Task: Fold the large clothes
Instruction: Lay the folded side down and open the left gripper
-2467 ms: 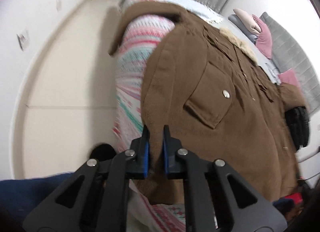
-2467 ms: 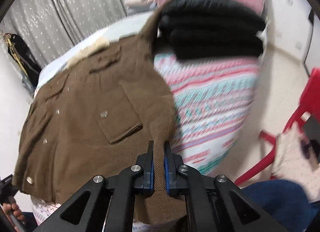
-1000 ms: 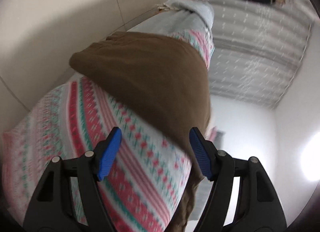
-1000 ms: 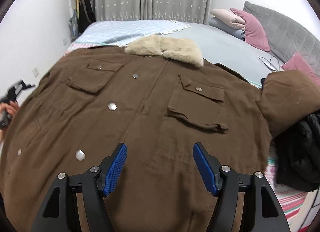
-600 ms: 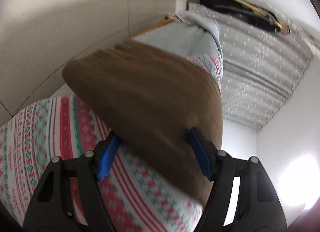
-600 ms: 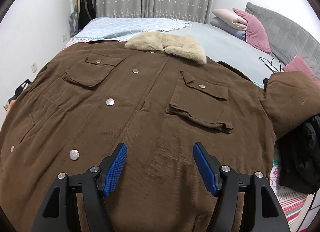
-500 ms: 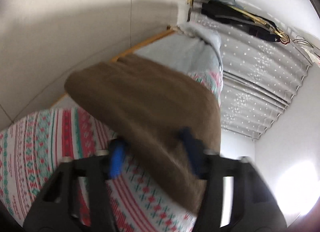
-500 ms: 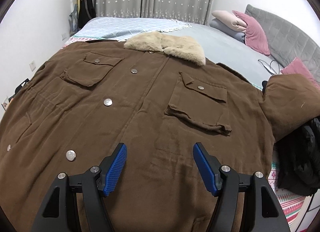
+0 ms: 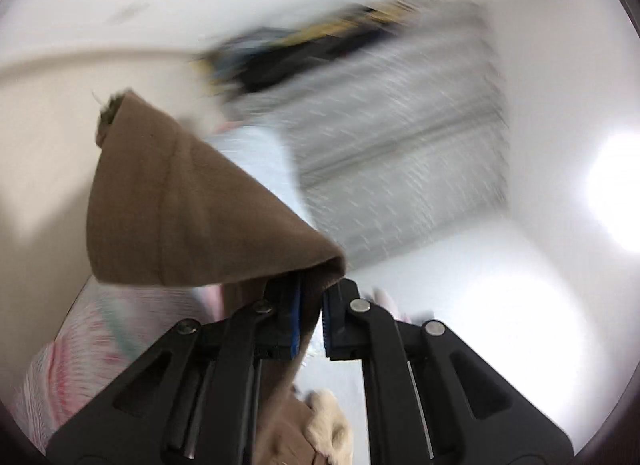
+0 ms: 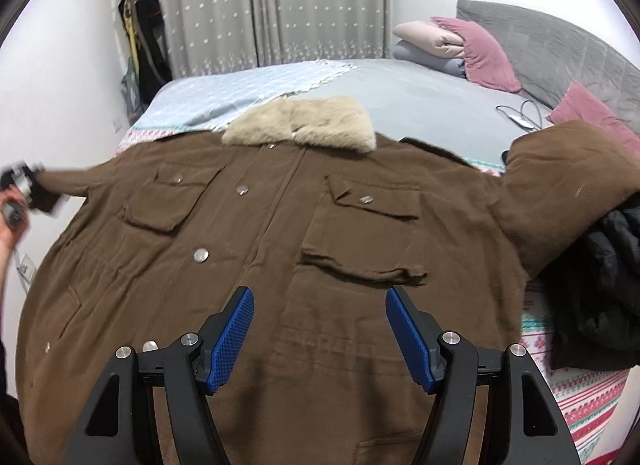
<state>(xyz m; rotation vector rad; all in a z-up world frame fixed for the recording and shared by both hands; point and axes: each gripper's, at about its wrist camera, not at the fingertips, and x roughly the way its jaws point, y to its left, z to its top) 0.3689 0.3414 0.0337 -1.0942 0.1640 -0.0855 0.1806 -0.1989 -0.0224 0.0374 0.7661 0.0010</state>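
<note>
Brown coat [image 10: 280, 265] with beige fur collar [image 10: 304, 121] and silver snaps. Pale blue patterned bedspread [image 10: 224, 93], far left. Pink cushions [image 10: 484, 49], far right. Grey dotted curtain [image 10: 276, 1]. Black jacket [image 10: 600, 285], right.

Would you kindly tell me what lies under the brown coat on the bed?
Under the brown coat a striped patterned blanket shows at the right edge, with grey bedding beyond the collar; whatever lies beneath its middle is covered.

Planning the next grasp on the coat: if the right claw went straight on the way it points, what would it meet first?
Most likely the brown coat, on the front panel beside its lower pocket. The right claw stands open above it; depth is unclear.
</note>
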